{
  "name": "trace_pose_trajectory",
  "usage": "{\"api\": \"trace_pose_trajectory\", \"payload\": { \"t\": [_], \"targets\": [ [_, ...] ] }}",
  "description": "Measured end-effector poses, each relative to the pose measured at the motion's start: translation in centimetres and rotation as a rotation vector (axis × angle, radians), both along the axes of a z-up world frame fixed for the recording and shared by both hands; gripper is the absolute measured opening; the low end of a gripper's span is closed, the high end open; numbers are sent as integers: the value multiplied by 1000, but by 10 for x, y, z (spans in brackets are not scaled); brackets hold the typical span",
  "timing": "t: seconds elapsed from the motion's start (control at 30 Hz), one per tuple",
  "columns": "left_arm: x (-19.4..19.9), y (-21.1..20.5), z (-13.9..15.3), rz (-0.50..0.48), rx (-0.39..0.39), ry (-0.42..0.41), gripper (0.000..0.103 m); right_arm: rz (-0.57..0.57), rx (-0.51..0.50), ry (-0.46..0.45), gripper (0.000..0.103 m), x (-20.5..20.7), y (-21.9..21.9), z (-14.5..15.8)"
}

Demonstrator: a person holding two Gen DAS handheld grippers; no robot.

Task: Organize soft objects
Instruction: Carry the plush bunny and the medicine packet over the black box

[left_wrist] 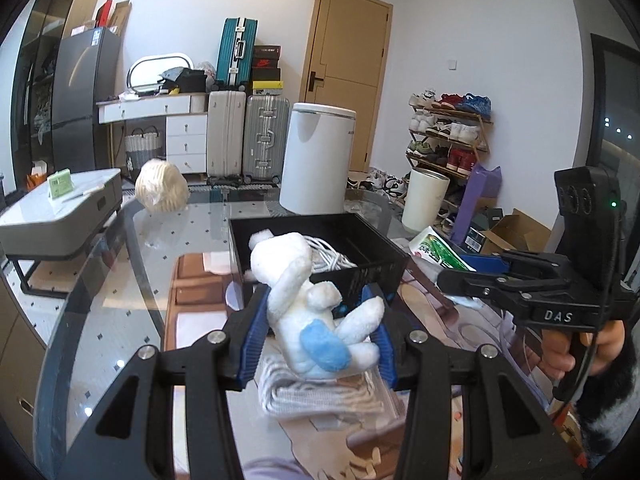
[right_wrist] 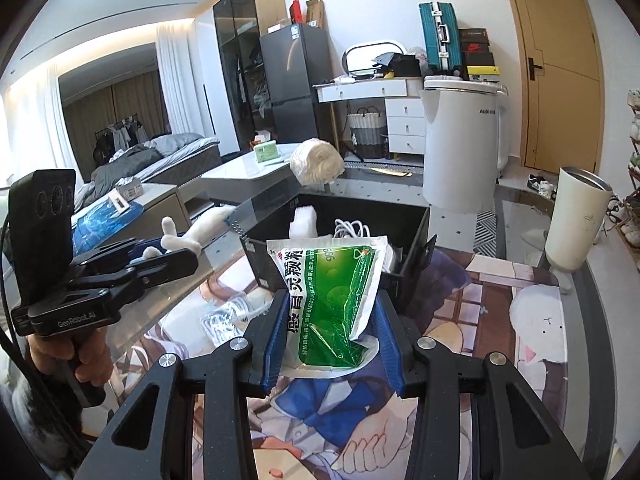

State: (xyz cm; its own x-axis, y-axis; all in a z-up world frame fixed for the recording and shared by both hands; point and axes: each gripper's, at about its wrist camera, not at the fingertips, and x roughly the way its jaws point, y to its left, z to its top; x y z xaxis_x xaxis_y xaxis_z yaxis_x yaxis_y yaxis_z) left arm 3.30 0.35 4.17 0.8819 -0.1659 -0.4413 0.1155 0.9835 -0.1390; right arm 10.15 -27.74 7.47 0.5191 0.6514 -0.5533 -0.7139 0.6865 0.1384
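Two claws, left gripping plush toy, right gripping green pouch, near black box rim.

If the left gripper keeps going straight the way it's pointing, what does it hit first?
Most likely the near wall of the black box. The left gripper, shut on the plush toy, points right at it, though depth is hard to judge.

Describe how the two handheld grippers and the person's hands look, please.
Both the left gripper and the right gripper are black, with blue ribbed pads and silver bolts. One handle reads "DAS", the other "GenRobot.AI". Each carries a black box with round lenses and a black cable. Bare hands, dark fuzzy sleeves.
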Motion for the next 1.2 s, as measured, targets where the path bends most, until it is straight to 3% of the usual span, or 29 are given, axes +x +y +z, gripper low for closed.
{"api": "trace_pose_trajectory", "payload": {
  "t": [0.27, 0.63, 0.97, 1.2],
  "targets": [
    [16, 3, 7, 24, 35, -10, 46, -30, 23, -5, 41, 10, 6, 7],
    [41, -7, 10, 136, 135, -39, 46, -80, 35, -12, 41, 30, 19, 15],
    [71, 3, 6, 177, 107, -7, 46, -99, 29, 8, 41, 52, 32, 13],
    [86, 6, 0, 121, 90, 19, 47, -97, -7, 28, 41, 70, 45, 5]
  ]
}}
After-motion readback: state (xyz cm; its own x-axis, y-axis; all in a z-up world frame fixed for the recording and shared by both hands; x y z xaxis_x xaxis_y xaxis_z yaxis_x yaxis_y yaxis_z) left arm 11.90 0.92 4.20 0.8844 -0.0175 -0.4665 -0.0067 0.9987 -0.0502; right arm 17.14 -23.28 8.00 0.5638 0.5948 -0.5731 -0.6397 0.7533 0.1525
